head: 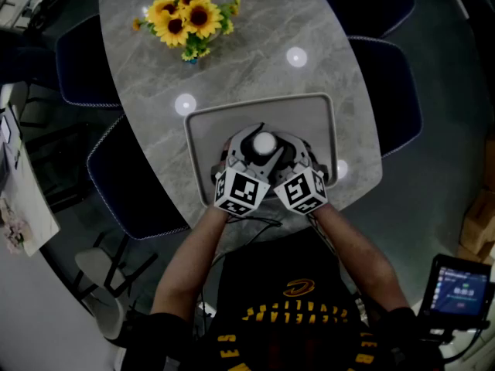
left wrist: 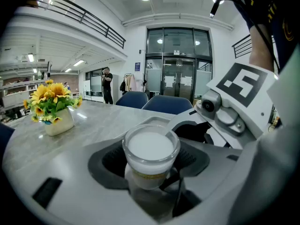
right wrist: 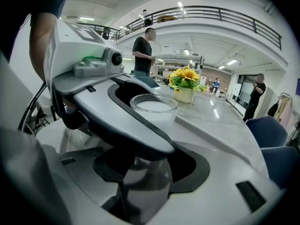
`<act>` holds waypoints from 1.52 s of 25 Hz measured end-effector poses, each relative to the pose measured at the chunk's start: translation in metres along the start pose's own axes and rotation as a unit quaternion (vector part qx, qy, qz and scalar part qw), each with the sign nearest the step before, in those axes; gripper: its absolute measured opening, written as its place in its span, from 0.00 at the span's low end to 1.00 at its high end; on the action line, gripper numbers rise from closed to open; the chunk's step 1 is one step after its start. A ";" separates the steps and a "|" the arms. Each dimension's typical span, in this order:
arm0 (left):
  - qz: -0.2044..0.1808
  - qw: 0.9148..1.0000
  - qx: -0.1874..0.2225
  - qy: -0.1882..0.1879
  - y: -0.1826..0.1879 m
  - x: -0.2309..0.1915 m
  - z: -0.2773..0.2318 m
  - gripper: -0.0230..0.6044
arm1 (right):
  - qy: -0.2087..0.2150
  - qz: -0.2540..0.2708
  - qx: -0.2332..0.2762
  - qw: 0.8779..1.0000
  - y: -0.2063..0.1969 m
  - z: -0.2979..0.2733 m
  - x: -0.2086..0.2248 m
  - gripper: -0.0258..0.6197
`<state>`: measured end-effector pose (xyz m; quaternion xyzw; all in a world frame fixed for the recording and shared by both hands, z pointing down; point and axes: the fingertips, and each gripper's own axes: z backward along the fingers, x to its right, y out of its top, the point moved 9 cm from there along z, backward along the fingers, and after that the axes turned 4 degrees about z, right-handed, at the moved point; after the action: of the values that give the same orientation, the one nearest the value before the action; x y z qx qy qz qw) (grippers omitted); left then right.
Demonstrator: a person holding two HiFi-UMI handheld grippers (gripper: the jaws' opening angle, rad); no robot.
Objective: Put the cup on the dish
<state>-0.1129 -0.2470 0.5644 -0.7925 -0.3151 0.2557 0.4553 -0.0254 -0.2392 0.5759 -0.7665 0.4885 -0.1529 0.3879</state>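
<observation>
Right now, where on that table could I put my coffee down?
Bare tabletop stretches right of the sunflowers and between them and the tray. The tray's far strip is free. Its near half is crowded: the left gripper and right gripper flank the cup.

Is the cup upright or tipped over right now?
Upright. The cup shows its round rim level and facing up in both gripper views, with the narrower base straight below it in the left gripper view.
</observation>
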 end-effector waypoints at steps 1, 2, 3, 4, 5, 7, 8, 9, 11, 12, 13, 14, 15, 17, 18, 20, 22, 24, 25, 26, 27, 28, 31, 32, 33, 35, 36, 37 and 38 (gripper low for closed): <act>0.001 1.000 0.000 0.000 0.000 0.000 0.000 0.45 | 0.001 -0.001 -0.001 1.000 0.000 0.000 0.000 0.39; 0.003 1.000 0.000 -0.001 0.000 -0.001 0.000 0.45 | 0.001 -0.002 -0.002 1.000 -0.001 0.000 0.000 0.39; 0.004 1.000 0.001 -0.001 0.000 -0.001 0.000 0.45 | 0.001 -0.003 -0.001 1.000 0.000 0.000 0.000 0.39; 0.004 1.000 0.002 0.000 0.000 -0.001 0.000 0.45 | 0.001 -0.003 0.000 1.000 0.000 0.000 0.001 0.39; 0.003 1.000 0.003 0.000 0.001 -0.001 0.001 0.45 | 0.001 -0.004 0.000 1.000 0.000 0.000 0.000 0.39; 0.005 1.000 0.003 0.003 0.000 -0.002 0.001 0.48 | 0.003 -0.005 -0.001 1.000 0.000 -0.001 0.001 0.39; 0.007 1.000 0.002 0.004 0.000 -0.003 0.001 0.49 | 0.004 -0.003 -0.001 1.000 0.000 -0.001 0.001 0.39; 0.008 1.000 0.002 0.004 -0.001 -0.004 0.001 0.51 | 0.005 -0.003 -0.002 1.000 0.000 -0.001 0.001 0.39; 0.009 1.000 0.001 0.004 -0.002 -0.005 0.001 0.52 | 0.007 -0.006 -0.002 1.000 -0.001 -0.001 0.001 0.39; 0.009 1.000 0.001 0.005 -0.003 -0.005 0.002 0.52 | 0.008 -0.008 -0.001 1.000 -0.002 0.000 0.001 0.39; 0.010 1.000 0.001 0.005 -0.003 -0.005 0.002 0.52 | 0.008 -0.009 0.000 1.000 -0.002 0.000 0.001 0.39; 0.011 1.000 0.000 0.007 -0.004 -0.006 0.003 0.52 | 0.008 -0.011 0.000 1.000 -0.003 0.001 0.002 0.39; 0.013 1.000 0.001 0.009 -0.005 -0.006 0.004 0.52 | 0.008 -0.013 0.000 1.000 -0.004 0.001 0.002 0.39; 0.017 1.000 0.002 0.013 -0.006 -0.007 0.006 0.53 | 0.007 -0.017 0.001 1.000 -0.005 0.003 0.002 0.39; 0.018 1.000 0.003 0.015 -0.007 -0.007 0.007 0.53 | 0.006 -0.016 0.002 1.000 -0.005 0.004 0.002 0.39; 0.018 1.000 0.003 0.018 -0.007 -0.008 0.009 0.53 | 0.005 -0.013 0.003 1.000 -0.005 0.006 0.004 0.39; 0.020 1.000 -0.002 0.021 -0.009 -0.008 0.012 0.53 | 0.004 -0.015 0.002 1.000 -0.006 0.008 0.004 0.39; 0.021 0.999 -0.004 0.025 -0.006 -0.007 0.019 0.53 | 0.003 -0.020 0.001 1.000 -0.006 0.013 0.002 0.39; 0.022 0.999 -0.004 0.027 -0.004 -0.005 0.024 0.53 | 0.002 -0.022 0.003 1.000 -0.006 0.017 0.001 0.39; 0.022 0.999 -0.004 0.029 -0.003 -0.004 0.029 0.53 | 0.000 -0.025 0.005 1.000 -0.005 0.022 0.000 0.39; 0.022 0.999 -0.004 0.030 -0.002 -0.002 0.034 0.53 | -0.002 -0.028 0.008 1.000 -0.004 0.027 -0.002 0.39; 0.022 0.999 -0.005 0.031 -0.001 0.000 0.040 0.53 | -0.003 -0.034 0.011 0.999 -0.003 0.032 -0.004 0.39; 0.029 0.999 -0.011 0.042 -0.004 -0.002 0.054 0.53 | 0.000 -0.060 0.021 0.998 -0.005 0.041 -0.005 0.39; 0.035 0.998 -0.013 0.046 -0.005 -0.003 0.056 0.53 | 0.001 -0.069 0.027 0.997 -0.006 0.043 -0.003 0.39; 0.041 0.998 -0.014 0.049 -0.005 -0.003 0.059 0.53 | 0.001 -0.080 0.034 0.996 -0.007 0.046 0.000 0.39; 0.055 0.997 -0.011 0.050 0.000 0.000 0.067 0.53 | -0.003 -0.104 0.052 0.993 -0.004 0.058 0.005 0.39; 0.063 0.997 -0.006 0.048 0.004 0.003 0.072 0.53 | -0.007 -0.115 0.062 0.991 -0.001 0.066 0.007 0.39; 0.073 0.996 0.001 0.046 0.010 0.006 0.078 0.53 | -0.012 -0.124 0.074 0.989 0.003 0.075 0.009 0.39; 0.082 0.996 0.009 0.043 0.015 0.010 0.084 0.53 | -0.018 -0.131 0.085 0.987 0.007 0.083 0.010 0.25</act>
<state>-0.1601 -0.1980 0.5118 -0.8218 -0.2266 0.2610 0.4529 0.0258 -0.2129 0.5149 -0.7908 0.3616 -0.2298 0.4370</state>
